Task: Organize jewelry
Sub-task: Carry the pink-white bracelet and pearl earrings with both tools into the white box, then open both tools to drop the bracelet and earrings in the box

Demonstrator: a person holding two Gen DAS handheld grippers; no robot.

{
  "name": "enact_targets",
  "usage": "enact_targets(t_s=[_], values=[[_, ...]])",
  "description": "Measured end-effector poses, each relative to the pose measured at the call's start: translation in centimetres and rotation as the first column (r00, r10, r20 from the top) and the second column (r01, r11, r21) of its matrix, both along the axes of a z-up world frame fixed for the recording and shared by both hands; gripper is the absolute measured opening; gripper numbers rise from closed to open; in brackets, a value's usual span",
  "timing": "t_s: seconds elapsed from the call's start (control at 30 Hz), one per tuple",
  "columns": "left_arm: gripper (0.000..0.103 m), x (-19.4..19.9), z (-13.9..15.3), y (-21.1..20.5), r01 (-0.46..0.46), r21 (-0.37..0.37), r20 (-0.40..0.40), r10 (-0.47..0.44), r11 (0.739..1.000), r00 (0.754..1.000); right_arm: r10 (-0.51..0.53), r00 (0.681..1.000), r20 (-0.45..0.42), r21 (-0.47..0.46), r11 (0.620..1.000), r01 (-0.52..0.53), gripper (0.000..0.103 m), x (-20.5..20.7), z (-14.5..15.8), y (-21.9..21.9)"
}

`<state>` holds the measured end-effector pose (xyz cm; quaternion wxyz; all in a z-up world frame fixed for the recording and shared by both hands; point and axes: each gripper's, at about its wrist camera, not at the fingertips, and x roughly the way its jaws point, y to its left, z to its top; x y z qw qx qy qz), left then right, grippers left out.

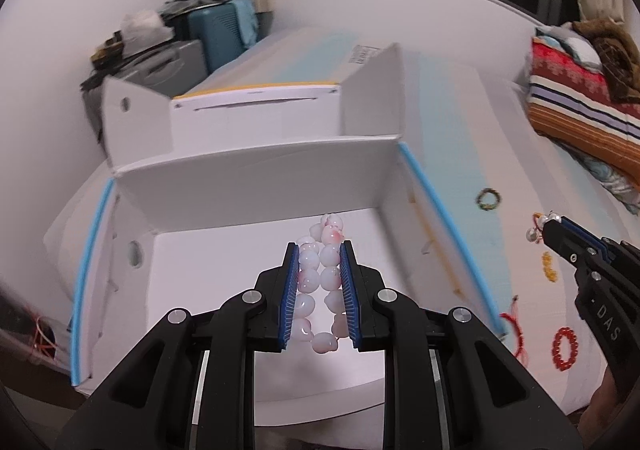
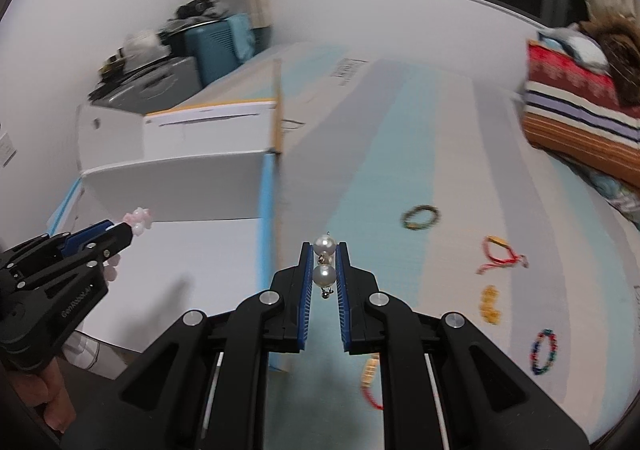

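Observation:
My left gripper (image 1: pixel 319 250) is shut on a pale pink bead bracelet (image 1: pixel 320 286), held over the inside of an open white box (image 1: pixel 256 185) with blue edges. From the right wrist view the left gripper (image 2: pixel 126 232) reaches over the same box (image 2: pixel 168 185), pink beads (image 2: pixel 138 221) sticking out past its tips. My right gripper (image 2: pixel 324 246) is shut on a pair of white pearl earrings (image 2: pixel 324 268), above the bed beside the box's right wall. The left wrist view shows the right gripper (image 1: pixel 546 226) at the right with a pearl (image 1: pixel 532 236) at its tip.
Loose jewelry lies on the pale blue-striped bed sheet (image 2: pixel 400 129): a green bracelet (image 2: pixel 420 217), a red cord bracelet (image 2: pixel 502 254), a yellow piece (image 2: pixel 490 306), a multicoloured bead bracelet (image 2: pixel 544 352), a red bead bracelet (image 1: pixel 565 348). Folded striped blankets (image 1: pixel 580 105) sit at the far right.

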<state>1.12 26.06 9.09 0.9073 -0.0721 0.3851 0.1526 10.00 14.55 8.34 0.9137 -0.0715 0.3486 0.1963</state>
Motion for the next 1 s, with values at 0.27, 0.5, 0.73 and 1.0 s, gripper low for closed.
enact_targets(t_s=[0.27,0.5,0.73,1.0], values=[[0.02,-1.8,-1.8,4.7,-0.063,-0.006,-0.036,0.063,0.998,0.997,0.074,0.997,-0.031,-0.015,0.997,-0.074,0.011,-1.0,-1.8,6.1],[0.02,-2.5,-4.1,7.7,-0.104,-0.03,-0.08,0.101,0.994,0.992,0.106,0.99,-0.098,-0.046,0.993,-0.111,0.011,-0.4,-4.7,9.6],[0.02,-2.5,-5.6,9.1,-0.114,-0.045,-0.11,0.109,0.992,0.988,0.109,0.981,-0.163,-0.08,0.989,-0.124,0.011,0.4,-7.2,11.6],[0.02,-2.3,-6.2,9.3,-0.119,-0.05,-0.122,0.112,0.992,0.986,0.109,0.977,-0.185,-0.085,0.988,-0.126,0.011,0.7,-8.1,11.9]])
